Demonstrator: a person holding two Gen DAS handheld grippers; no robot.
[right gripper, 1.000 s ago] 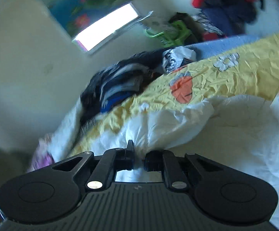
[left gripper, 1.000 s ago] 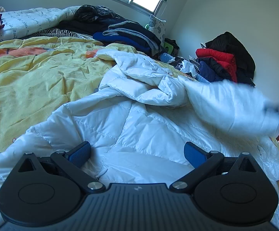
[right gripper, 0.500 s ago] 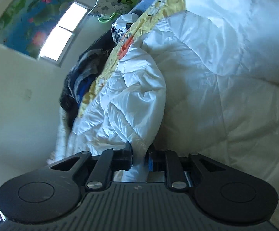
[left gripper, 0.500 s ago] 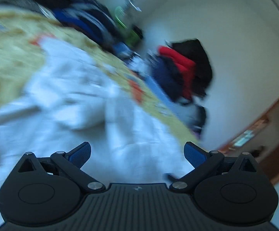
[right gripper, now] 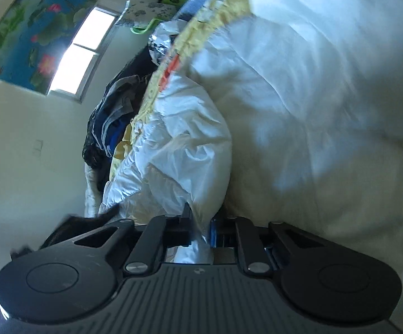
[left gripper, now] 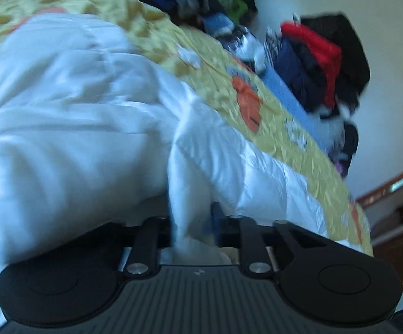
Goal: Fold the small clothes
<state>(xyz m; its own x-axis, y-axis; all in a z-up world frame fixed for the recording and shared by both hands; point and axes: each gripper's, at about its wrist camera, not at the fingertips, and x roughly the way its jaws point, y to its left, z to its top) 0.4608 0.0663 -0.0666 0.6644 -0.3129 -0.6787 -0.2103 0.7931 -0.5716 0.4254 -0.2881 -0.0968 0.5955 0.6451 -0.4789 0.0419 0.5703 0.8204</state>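
Left gripper (left gripper: 191, 222): wide apart a second ago over the white jacket (left gripper: 76, 105), with nothing between the jaws; now closing on a raised fold of that jacket, white cloth bunched between the pads. View swung from the jacket's middle toward its edge near the yellow bedspread (left gripper: 229, 72), with the red and dark clothes pile (left gripper: 321, 61) beyond.

Right gripper (right gripper: 200, 224): clamped on a gathered ridge of the jacket (right gripper: 190, 150), as in both earlier views; cloth pinched tight between the jaws. Camera rolled since a second ago, so the window (right gripper: 81, 50) and the bedspread (right gripper: 156, 83) now run up the frame.

Location of the work item: spread over the bedspread, puffy and creased, filling most of both views, one part in each gripper.

Meaning for the task: second hold now taken, so two-point control of the jacket appears available. Likely current step: start of a fold, with one section to be lifted and carried across the body. Extent of the fold already made: not determinable, owing to blur in both views.

Caution: slippery, padded fabric; thick bunches liable to slip from narrow jaws under a pull.
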